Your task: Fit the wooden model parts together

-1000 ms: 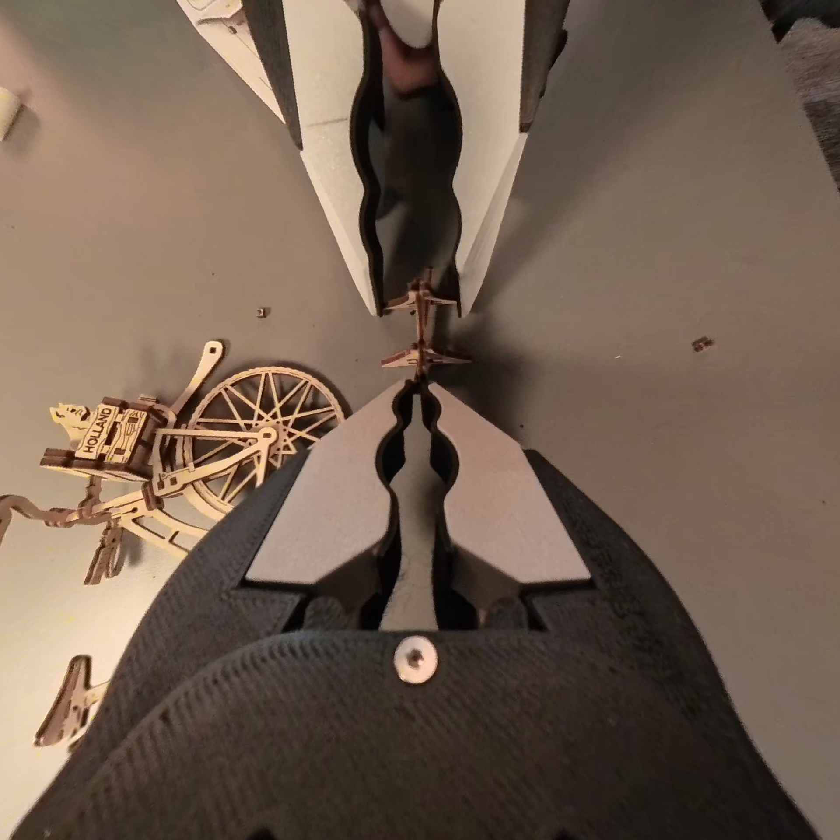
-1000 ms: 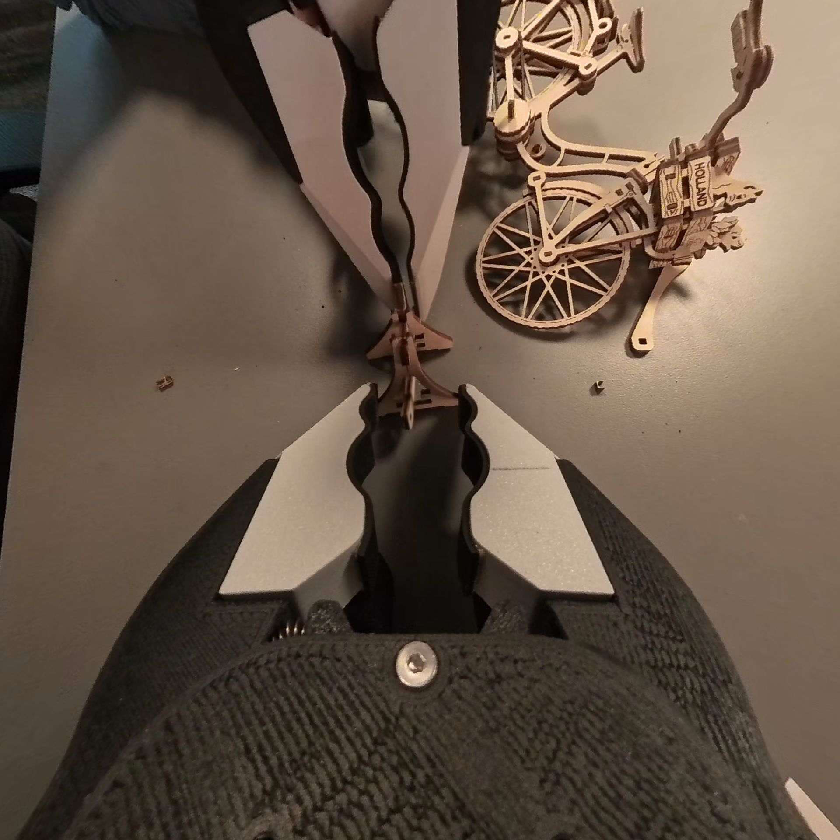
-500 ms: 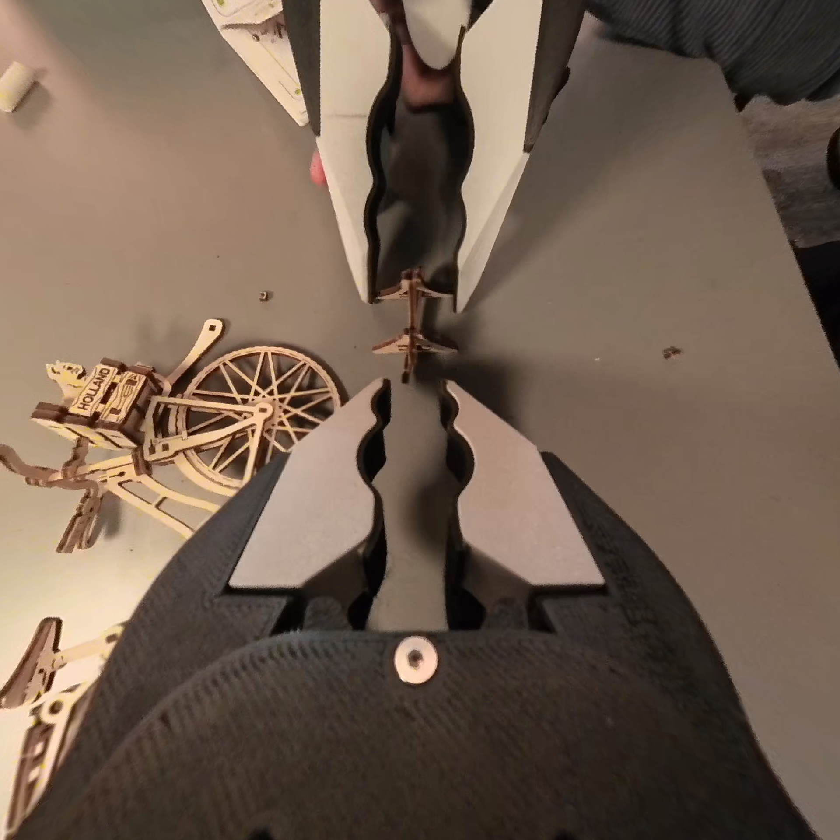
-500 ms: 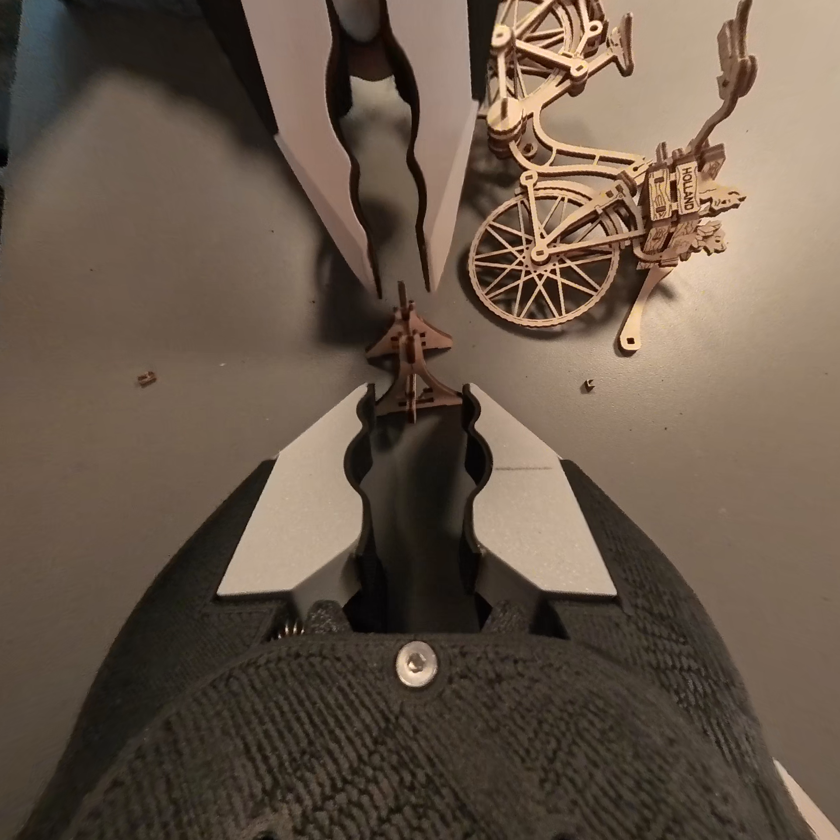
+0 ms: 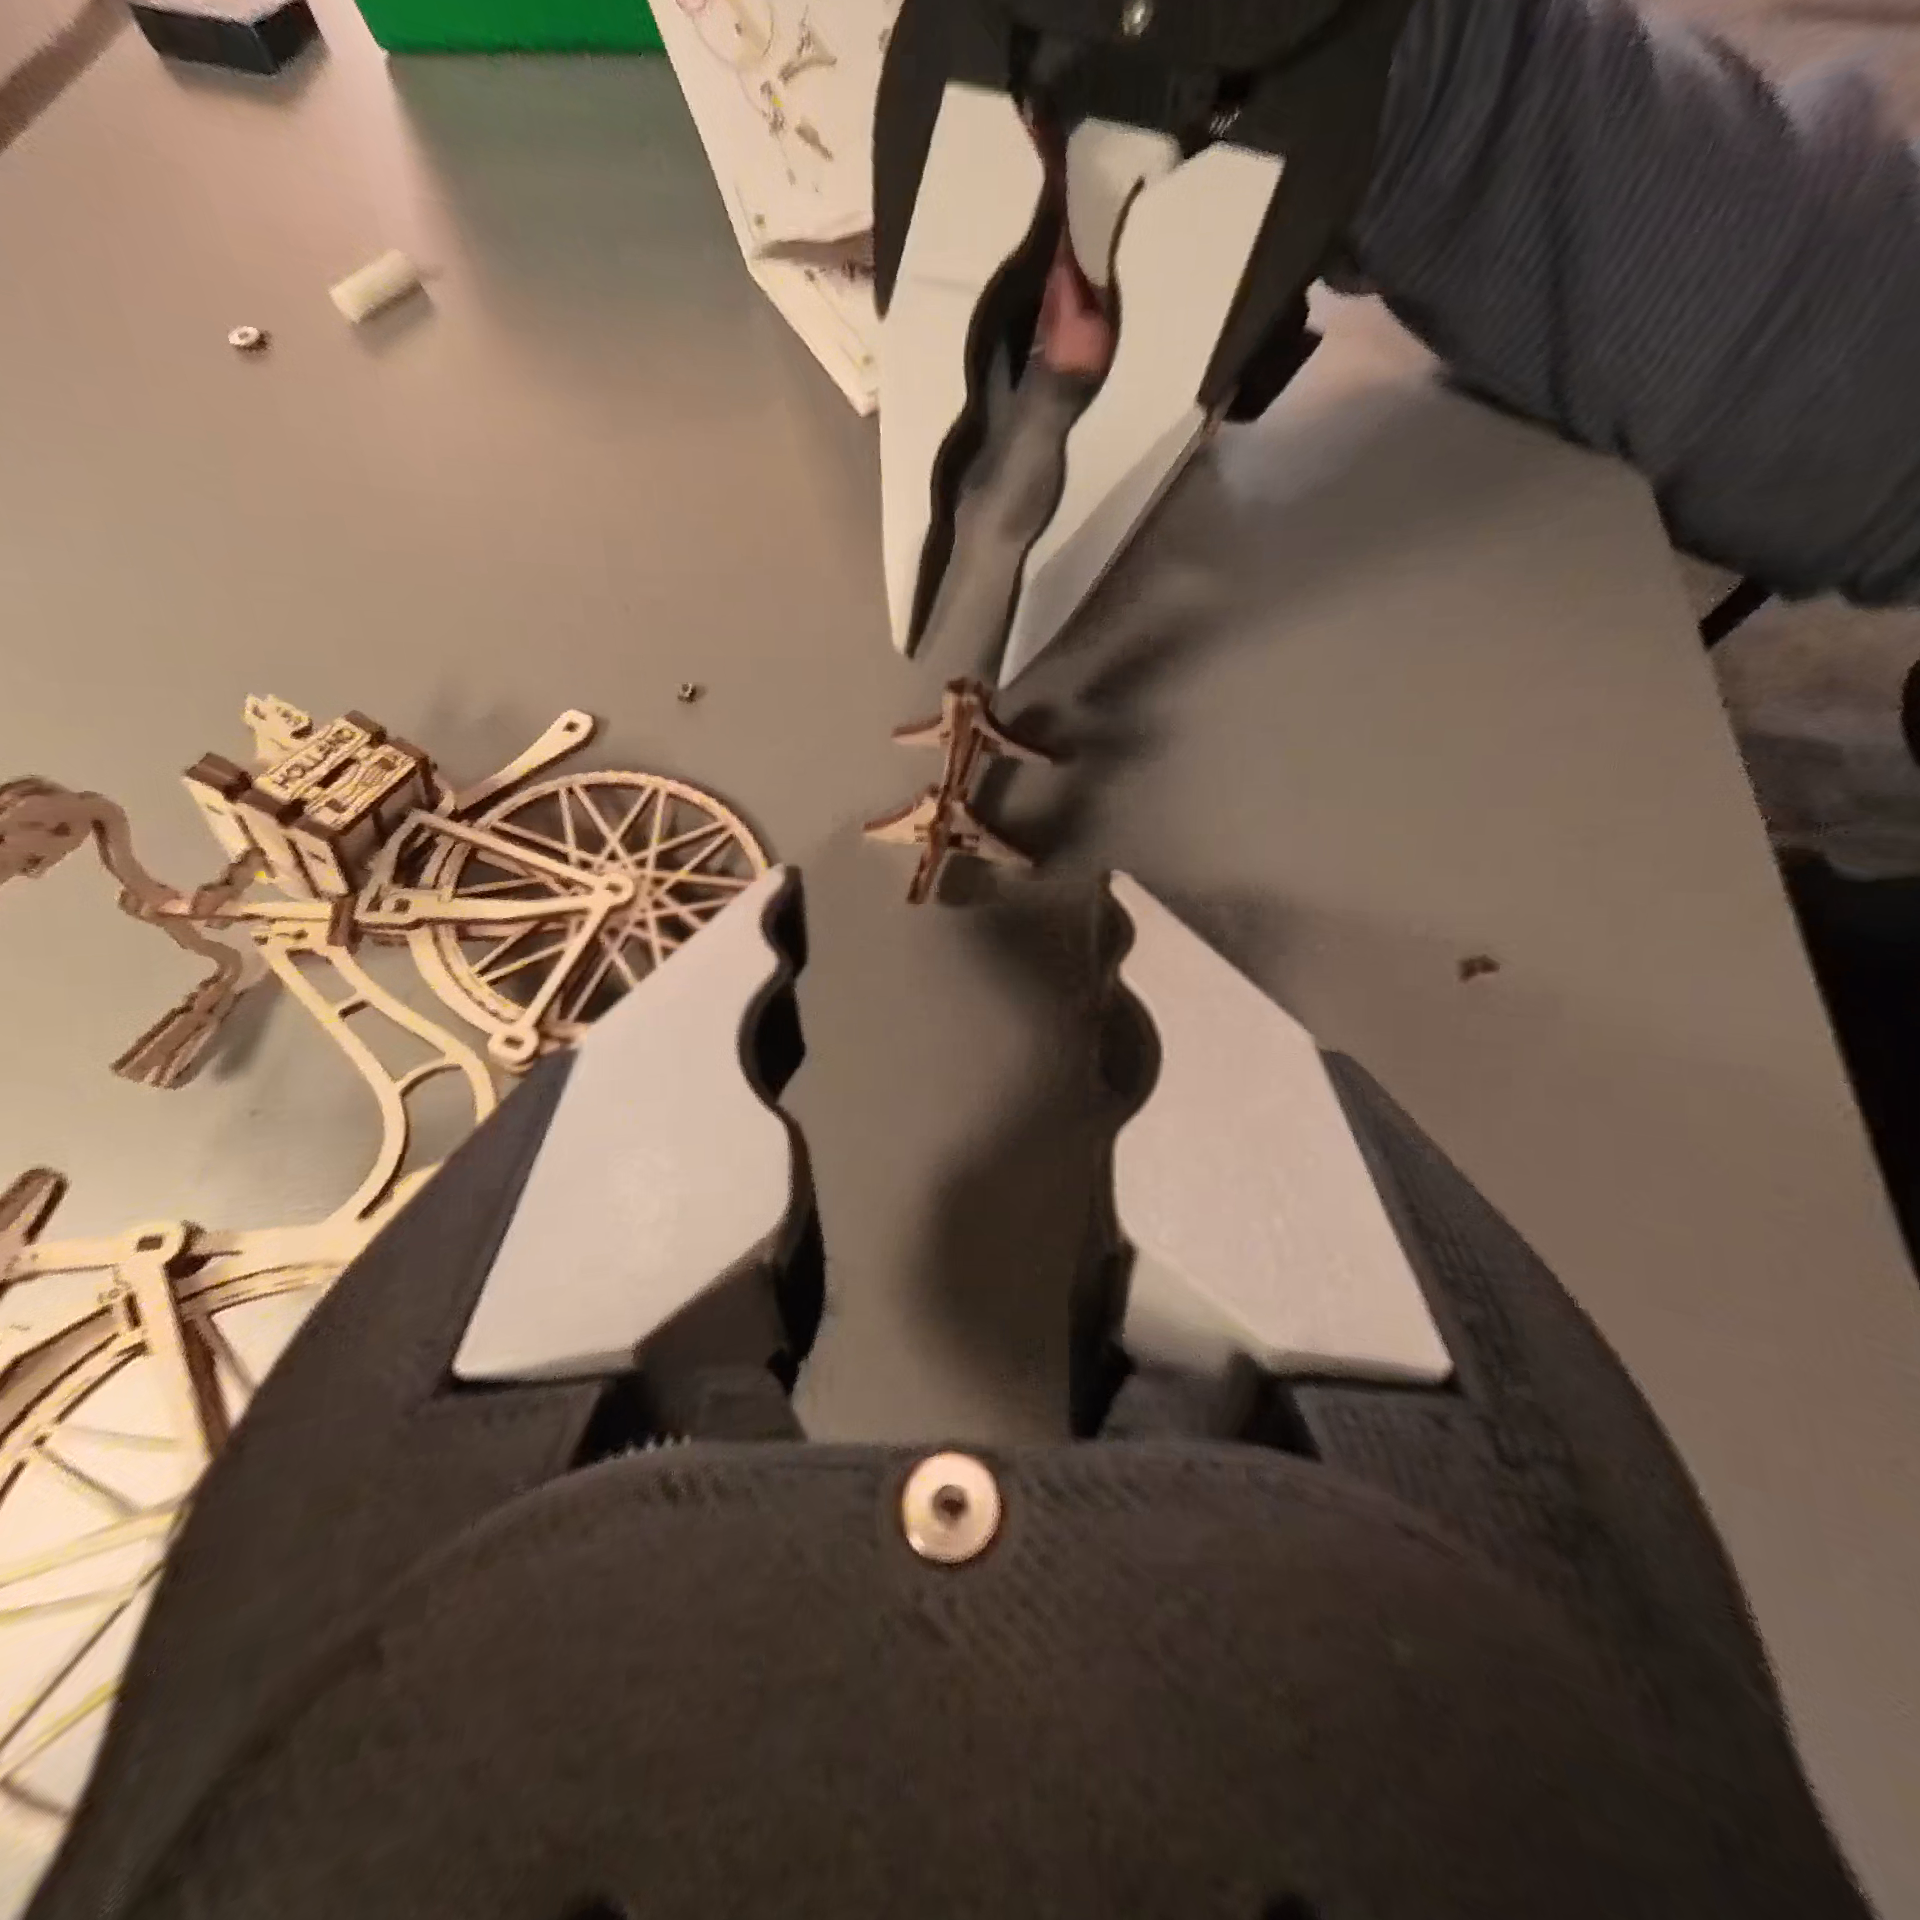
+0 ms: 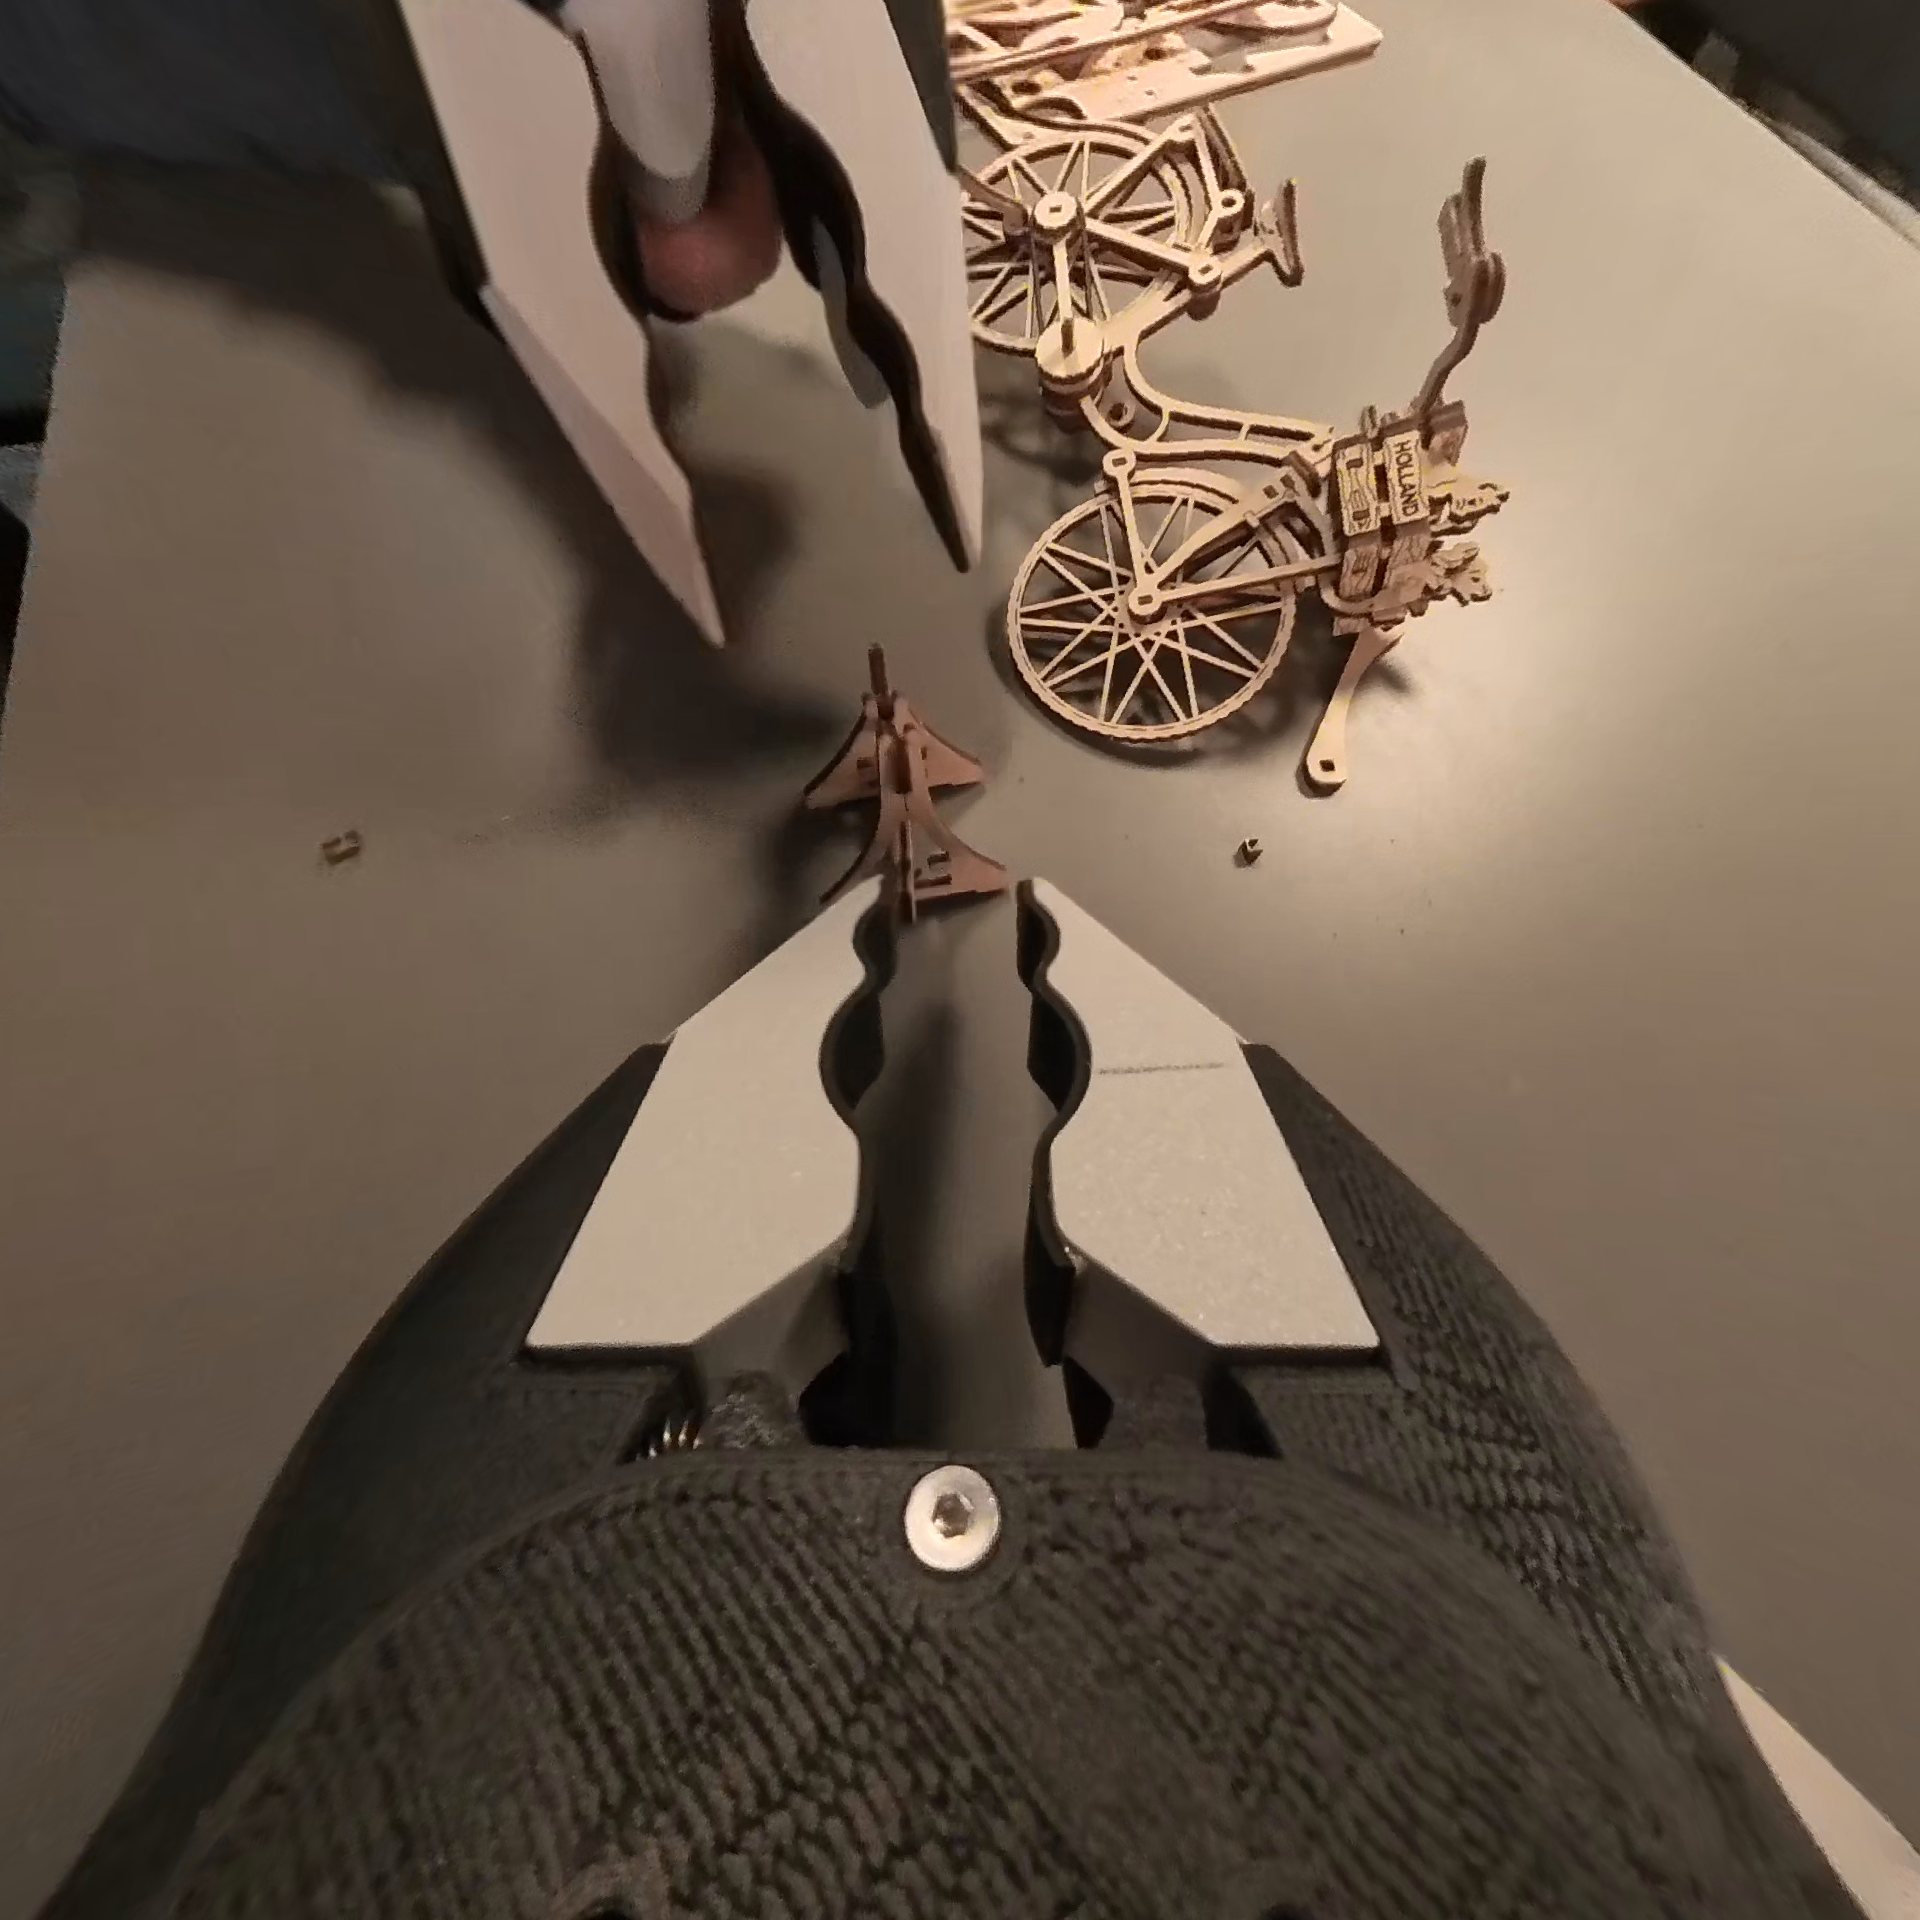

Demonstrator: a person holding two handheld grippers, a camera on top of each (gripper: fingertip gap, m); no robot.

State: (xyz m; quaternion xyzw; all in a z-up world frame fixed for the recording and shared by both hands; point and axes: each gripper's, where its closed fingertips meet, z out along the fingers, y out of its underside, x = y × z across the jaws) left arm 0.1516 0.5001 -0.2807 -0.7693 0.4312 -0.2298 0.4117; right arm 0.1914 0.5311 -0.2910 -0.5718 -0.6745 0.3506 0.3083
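Note:
A small wooden stand piece [image 5: 956,800], made of two triangular feet on a cross bar, rests on the grey table [image 5: 1351,831]. My left gripper [image 5: 951,888] is open wide and empty, just short of the piece. My right gripper [image 6: 951,899] is open with a narrow gap, and the piece [image 6: 899,810] lies just ahead of its tips. In the left wrist view the right gripper [image 5: 961,660] hovers over the piece's far end. A partly built wooden bicycle [image 5: 520,904] lies on its side to the left.
The bicycle also shows in the right wrist view [image 6: 1174,603], with wooden part sheets [image 6: 1143,62] behind it. A white instruction sheet [image 5: 790,156], a small white cylinder [image 5: 374,281] and wood scraps [image 5: 1473,968] lie on the table. A person's grey sleeve [image 5: 1662,260] is at the upper right. There is about 6 cm between the tips of the two grippers. From the left gripper's tips to the partly built wooden bicycle [image 5: 520,904] is close to 6 cm. Look for it in the right wrist view [image 6: 1196,541] too.
My left gripper opened from shut on the piece's end and drew back. My right gripper narrowed and lifted off. The piece now sits alone on the table.

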